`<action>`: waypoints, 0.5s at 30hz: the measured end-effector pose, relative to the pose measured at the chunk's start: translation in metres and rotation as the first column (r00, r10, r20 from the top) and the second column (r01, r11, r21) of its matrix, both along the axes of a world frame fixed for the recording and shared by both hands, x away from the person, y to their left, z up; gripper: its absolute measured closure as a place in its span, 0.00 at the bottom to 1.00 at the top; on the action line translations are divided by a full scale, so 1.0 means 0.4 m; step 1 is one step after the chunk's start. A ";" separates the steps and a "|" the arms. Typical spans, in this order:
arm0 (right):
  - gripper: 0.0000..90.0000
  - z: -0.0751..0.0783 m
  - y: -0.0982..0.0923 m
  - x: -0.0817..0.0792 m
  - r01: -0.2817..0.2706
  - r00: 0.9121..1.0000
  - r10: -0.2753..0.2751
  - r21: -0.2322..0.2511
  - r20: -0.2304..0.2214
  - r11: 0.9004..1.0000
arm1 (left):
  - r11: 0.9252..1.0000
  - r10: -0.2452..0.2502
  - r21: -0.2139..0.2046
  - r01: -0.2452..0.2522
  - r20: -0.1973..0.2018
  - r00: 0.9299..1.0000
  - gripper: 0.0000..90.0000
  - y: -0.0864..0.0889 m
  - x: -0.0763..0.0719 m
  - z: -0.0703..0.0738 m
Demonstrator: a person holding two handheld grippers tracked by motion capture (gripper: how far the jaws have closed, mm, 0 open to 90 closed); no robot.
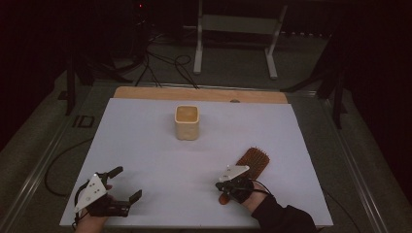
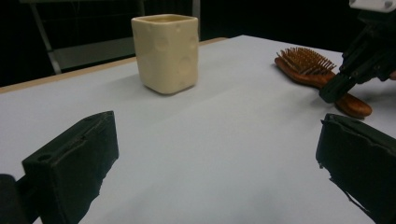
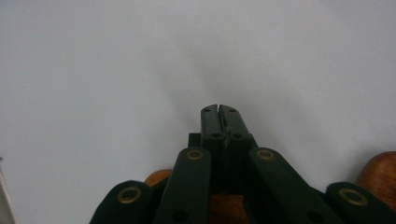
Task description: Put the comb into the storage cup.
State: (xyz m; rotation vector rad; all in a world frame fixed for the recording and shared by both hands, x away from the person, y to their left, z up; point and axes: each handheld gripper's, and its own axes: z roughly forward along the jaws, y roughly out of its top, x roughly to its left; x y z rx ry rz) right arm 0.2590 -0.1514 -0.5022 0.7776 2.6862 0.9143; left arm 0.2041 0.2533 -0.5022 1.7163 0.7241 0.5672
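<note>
Currently the right gripper (image 1: 228,186) rests over the handle of the brown wooden paddle hairbrush (image 1: 252,161), which lies bristles-up on the white table sheet (image 1: 160,160) near its front right corner. Its jaws meet tip to tip with nothing between them; the wooden handle (image 3: 226,207) shows beneath them in the right gripper view. The left gripper (image 1: 127,183) sits at the front left, jaws wide apart and empty. A cream square ceramic cup (image 1: 187,122) stands upright toward the sheet's far middle, well apart from the brush.

hairbrush (image 2: 322,77): glossy reddish wood | cup (image 2: 166,51): smooth matt cream ceramic | table sheet (image 1: 145,145): matt white
</note>
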 end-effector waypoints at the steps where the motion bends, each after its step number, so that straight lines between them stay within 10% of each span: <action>1: 1.00 -0.001 0.000 0.001 -0.002 1.000 0.002 -0.005 0.001 1.000 | 1.000 0.000 0.000 0.000 0.002 1.000 0.00 0.000 -0.001 0.000; 15: 1.00 -0.014 -0.029 -0.010 0.011 0.999 -0.013 -0.038 -0.032 0.999 | 1.000 -0.005 0.008 0.005 -0.005 1.000 0.00 -0.001 0.000 -0.001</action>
